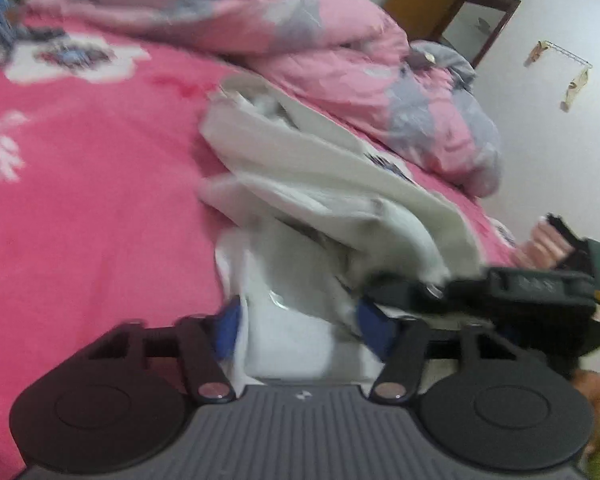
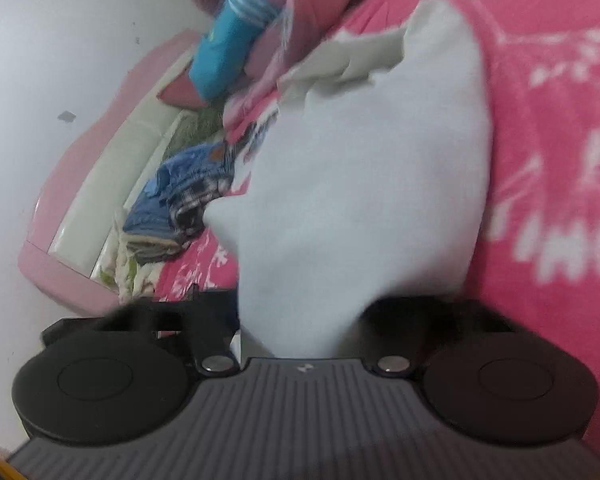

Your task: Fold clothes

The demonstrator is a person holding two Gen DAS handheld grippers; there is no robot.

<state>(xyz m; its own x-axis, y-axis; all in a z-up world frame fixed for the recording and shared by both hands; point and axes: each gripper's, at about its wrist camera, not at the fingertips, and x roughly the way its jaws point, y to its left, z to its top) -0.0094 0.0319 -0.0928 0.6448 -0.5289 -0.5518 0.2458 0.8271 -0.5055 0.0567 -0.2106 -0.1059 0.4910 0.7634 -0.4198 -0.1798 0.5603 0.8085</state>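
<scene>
A white garment [image 1: 312, 184] lies crumpled across the pink bed sheet [image 1: 92, 200], and its near end is bunched between my blue-padded fingers [image 1: 226, 330]. My left gripper [image 1: 300, 330] is shut on that bunch. In the left wrist view, my right gripper [image 1: 436, 288] comes in from the right and pinches another part of the same cloth; a hand [image 1: 548, 240] holds it. In the right wrist view, the white garment [image 2: 360, 168] fills the gap of my right gripper [image 2: 300, 320] and hides the fingertips.
A pink and grey quilt [image 1: 340, 52] is heaped along the far side of the bed. Folded jeans and a plaid garment [image 2: 172, 208] are stacked by the pink and white headboard [image 2: 100, 176]. A blue striped sleeve [image 2: 228, 48] lies further back. A wooden stand [image 1: 452, 4] is against the wall.
</scene>
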